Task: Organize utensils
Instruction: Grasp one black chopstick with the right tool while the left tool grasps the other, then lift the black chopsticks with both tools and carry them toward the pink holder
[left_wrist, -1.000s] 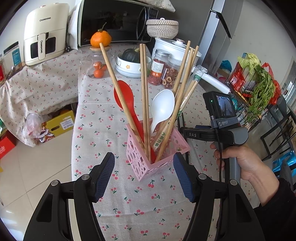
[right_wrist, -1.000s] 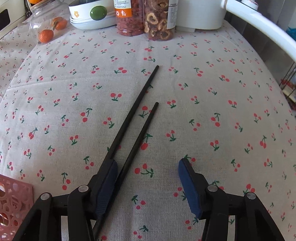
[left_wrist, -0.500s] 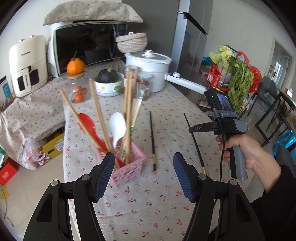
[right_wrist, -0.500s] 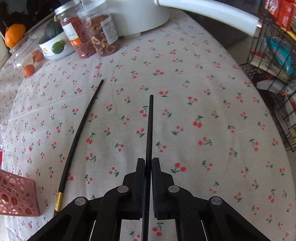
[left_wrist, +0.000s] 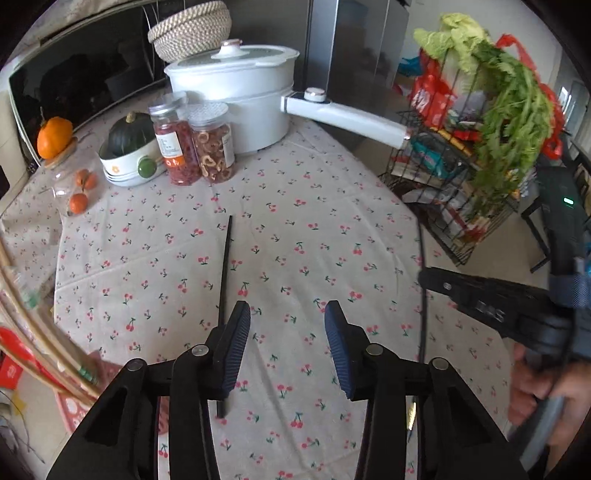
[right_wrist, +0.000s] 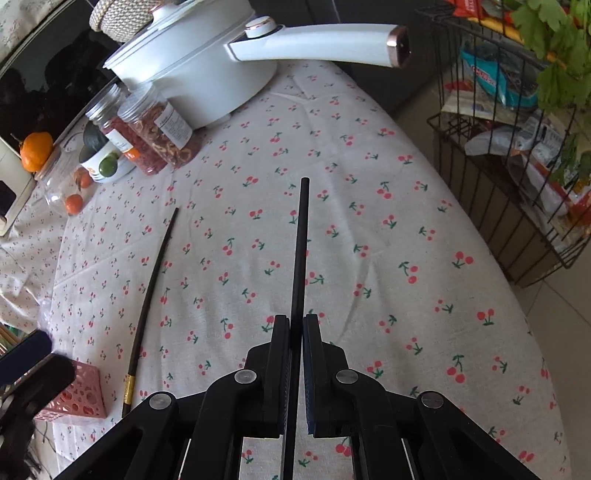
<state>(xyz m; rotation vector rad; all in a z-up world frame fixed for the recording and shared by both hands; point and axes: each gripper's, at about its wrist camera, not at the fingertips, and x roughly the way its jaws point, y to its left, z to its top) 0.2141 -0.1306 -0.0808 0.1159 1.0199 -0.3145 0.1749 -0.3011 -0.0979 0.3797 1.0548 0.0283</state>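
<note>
My right gripper (right_wrist: 295, 332) is shut on a black chopstick (right_wrist: 301, 240), which sticks out forward above the cherry-print tablecloth (right_wrist: 388, 258). A second black chopstick (right_wrist: 151, 295) with a gold band lies flat on the cloth to its left. In the left wrist view that lying chopstick (left_wrist: 225, 277) runs just outside the left finger of my left gripper (left_wrist: 287, 332). Its jaws are closing with only cloth between them. The right gripper (left_wrist: 480, 302) hangs at the right with its chopstick (left_wrist: 422, 266). The pink basket (left_wrist: 74, 406) with wooden chopsticks (left_wrist: 37, 332) sits at the lower left.
A white pot (left_wrist: 236, 92) with a long handle (left_wrist: 343, 118) stands at the back, beside two jars (left_wrist: 195, 147) and a bowl with a squash (left_wrist: 129, 155). Off the table's right edge stands a wire rack (left_wrist: 461, 177) with greens. A person's hand (left_wrist: 543, 384) holds the right gripper.
My right gripper closed on one black chopstick and lifted it off the cloth. My left gripper swung right, away from the pink basket towards the lying chopstick, and its jaws narrowed.
</note>
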